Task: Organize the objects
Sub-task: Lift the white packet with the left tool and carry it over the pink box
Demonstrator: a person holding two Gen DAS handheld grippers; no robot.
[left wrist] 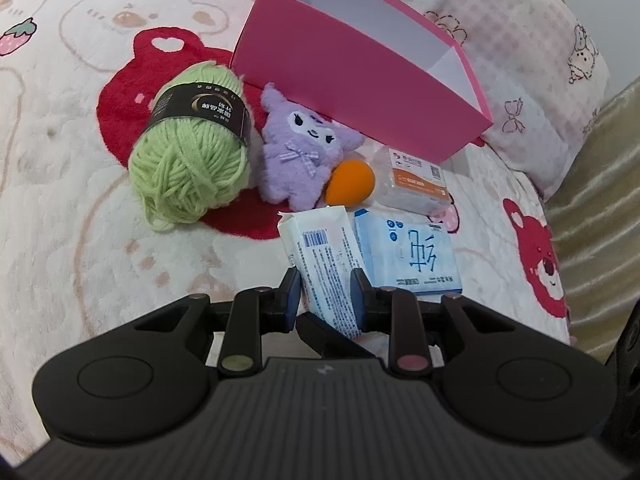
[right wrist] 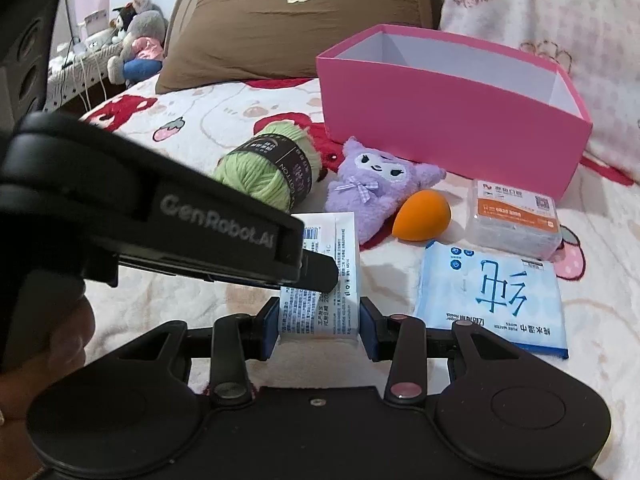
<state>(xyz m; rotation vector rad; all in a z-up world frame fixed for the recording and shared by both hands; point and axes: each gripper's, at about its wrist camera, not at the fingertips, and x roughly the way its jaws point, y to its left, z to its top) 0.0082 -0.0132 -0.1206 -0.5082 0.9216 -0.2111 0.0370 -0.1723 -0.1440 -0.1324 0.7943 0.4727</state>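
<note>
Left gripper [left wrist: 325, 294]: jaws nearly pressed together, pinching the white pack [left wrist: 326, 264] across its thin side; pack tilted, top corner leaning toward 11 o'clock, clear of the blanket [left wrist: 80, 240].
Right gripper [right wrist: 320, 324]: jaws pinching the same white pack [right wrist: 320, 308] by its near end, across the wider face; the left gripper's black body crossing in from 9 o'clock over the pack's middle.
Hand [right wrist: 40, 360]: partly seen at the lower left edge of the right wrist view, blurred.
Blue wipes pack [left wrist: 408, 256]: flat on the blanket at 3 o'clock of the white pack, just beside it.
Yarn [left wrist: 188, 148]: green ball with a dark band, at 10 o'clock of the white pack, on the red patch of the blanket.
Plush [left wrist: 300, 140]: purple, lying face up at 3 o'clock of the yarn, touching it.
Sponge [left wrist: 350, 182]: orange, egg-shaped, touching the plush's lower right side.
Clear box [left wrist: 416, 184]: orange label on top, at 3 o'clock of the sponge, just beside it.
Pink box [left wrist: 360, 92]: open, white inside, at 12 o'clock behind plush and clear box; contents not visible.
Brown pillow [right wrist: 300, 24]: at 11 o'clock behind the pink box.
</note>
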